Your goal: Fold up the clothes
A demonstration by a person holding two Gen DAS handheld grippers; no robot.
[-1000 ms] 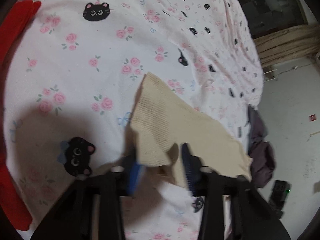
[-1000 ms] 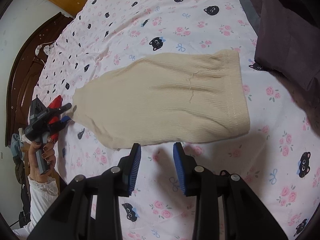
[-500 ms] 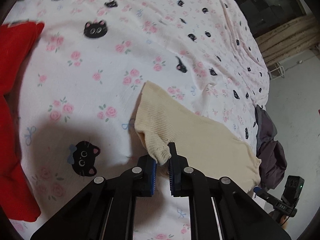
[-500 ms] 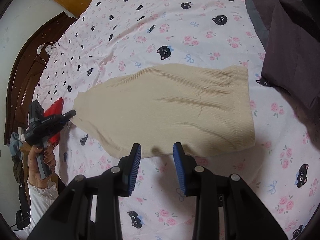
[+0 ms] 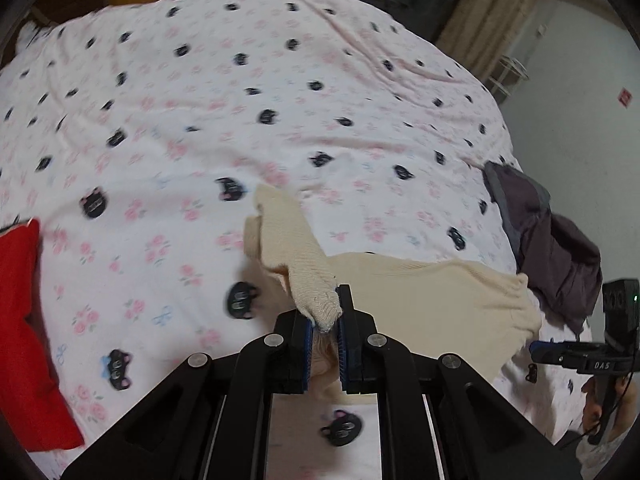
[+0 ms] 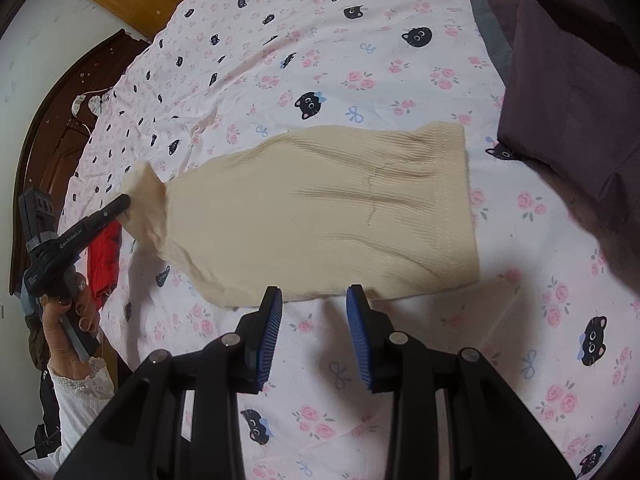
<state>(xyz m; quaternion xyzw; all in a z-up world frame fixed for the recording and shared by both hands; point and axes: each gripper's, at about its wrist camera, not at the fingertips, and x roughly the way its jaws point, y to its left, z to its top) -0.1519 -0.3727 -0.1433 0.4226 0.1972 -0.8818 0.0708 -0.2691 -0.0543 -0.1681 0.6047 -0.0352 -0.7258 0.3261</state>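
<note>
Left wrist view: your left gripper [image 5: 325,330] pinches top [image 5: 420,300], narrow end lifted off bed [image 5: 280,100]. Right gripper [image 6: 314,320] wide apart near wide hem. Knit soft, light, floppy; grab hem corner.

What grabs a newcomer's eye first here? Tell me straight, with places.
First the cream knit garment spread across the middle of the cat-and-rose bedsheet, its narrow end lifted and pinched in the left tongs. Next the right tongs, open and hovering just short of the garment's near edge. Then the colours at the margins: a dark purple garment heaped beside the wide hem, and a red cloth at the opposite side of the bed.
</note>
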